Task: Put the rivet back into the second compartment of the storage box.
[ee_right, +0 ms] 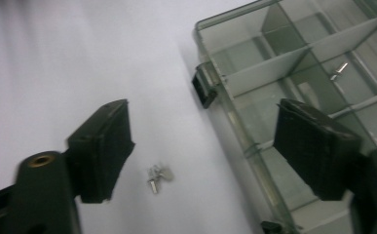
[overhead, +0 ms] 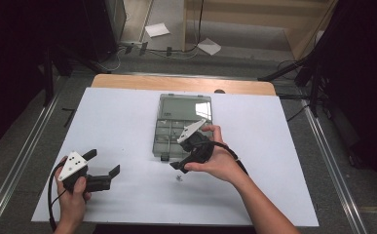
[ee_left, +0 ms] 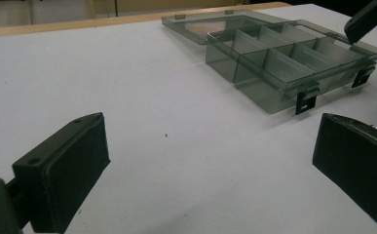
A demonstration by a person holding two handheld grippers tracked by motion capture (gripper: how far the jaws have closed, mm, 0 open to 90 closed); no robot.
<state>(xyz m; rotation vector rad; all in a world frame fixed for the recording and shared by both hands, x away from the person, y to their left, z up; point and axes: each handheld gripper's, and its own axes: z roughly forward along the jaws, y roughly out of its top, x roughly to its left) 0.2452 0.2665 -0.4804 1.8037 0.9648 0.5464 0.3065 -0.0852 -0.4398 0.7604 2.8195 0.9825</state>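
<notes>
Lighting even and moderately bright on the white desk; surroundings in the high view fall to near black at both sides. Shadows soft and short beneath the hands. The clear compartment box shows mild sheen, no hard glare. The right gripper view is motion-blurred throughout; the small screws read soft. The left gripper view is sharper, near foreground slightly defocused.

Paper sheets on floor, perhaps.

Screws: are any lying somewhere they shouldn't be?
Yes. A few loose screws lie on the white table, just outside the front wall of the open organizer box. One screw already sits in a compartment. Nothing looks damaged.
</notes>
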